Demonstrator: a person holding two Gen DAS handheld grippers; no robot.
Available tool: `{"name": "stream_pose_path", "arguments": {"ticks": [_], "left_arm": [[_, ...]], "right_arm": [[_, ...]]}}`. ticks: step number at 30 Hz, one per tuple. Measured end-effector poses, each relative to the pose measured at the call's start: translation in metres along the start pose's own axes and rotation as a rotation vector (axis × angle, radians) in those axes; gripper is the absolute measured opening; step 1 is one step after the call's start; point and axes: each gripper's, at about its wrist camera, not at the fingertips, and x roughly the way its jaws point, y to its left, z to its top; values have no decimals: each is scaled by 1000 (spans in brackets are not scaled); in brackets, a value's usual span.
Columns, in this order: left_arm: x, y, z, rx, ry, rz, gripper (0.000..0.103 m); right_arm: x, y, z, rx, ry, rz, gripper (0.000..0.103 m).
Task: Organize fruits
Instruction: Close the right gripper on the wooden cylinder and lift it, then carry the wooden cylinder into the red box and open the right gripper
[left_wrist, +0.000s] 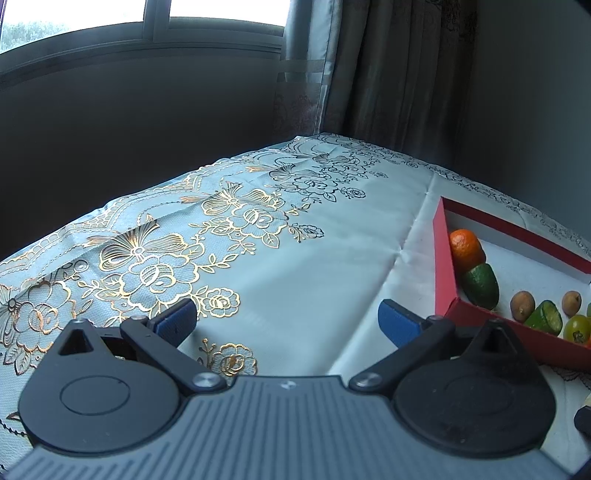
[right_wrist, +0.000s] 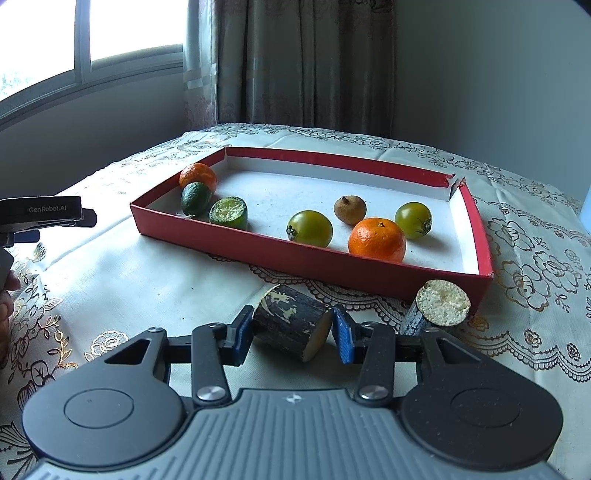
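The right gripper (right_wrist: 292, 332) has its blue pads pressed on a dark-skinned cut fruit piece (right_wrist: 293, 326), a stubby cylinder with pale blotches on its rind and a yellowish cut face turned toward the 5 o'clock side of the right wrist view; one pad sits on each end of it, and it lies on the lace tablecloth (right_wrist: 147, 280) just in front of the tray. At 3 o'clock from that piece stands a second dark chunk (right_wrist: 436, 308), its pale grainy cut face up, touching or nearly touching the near corner of the red tray (right_wrist: 314, 258). Inside the tray, over at 10 o'clock, a small orange (right_wrist: 197, 175) sits against a whole green fruit (right_wrist: 195, 198), with a cut green half (right_wrist: 229, 213) just beside them. Toward the middle rests a green tomato (right_wrist: 310, 228), then a brown round fruit (right_wrist: 350, 209), a large orange (right_wrist: 376, 240) touching it at the near side, and another green tomato (right_wrist: 413, 219) at 2 o'clock. The left gripper (left_wrist: 288, 319) hangs with its blue fingers spread wide, nothing between them, over bare flowered cloth, and the tray's corner lies at its 3 o'clock. In the right wrist view that same tool shows at the 9 o'clock edge, a person's hand (right_wrist: 5, 295) partly visible beneath it.
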Motion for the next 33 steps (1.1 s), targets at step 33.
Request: {"name": "stream_pose_path", "arguments": {"ticks": [33], "left_arm": [[2,-1,0,1,8,-27,103]], "right_arm": [[97,-7,109,16,45,-47,44]]}}
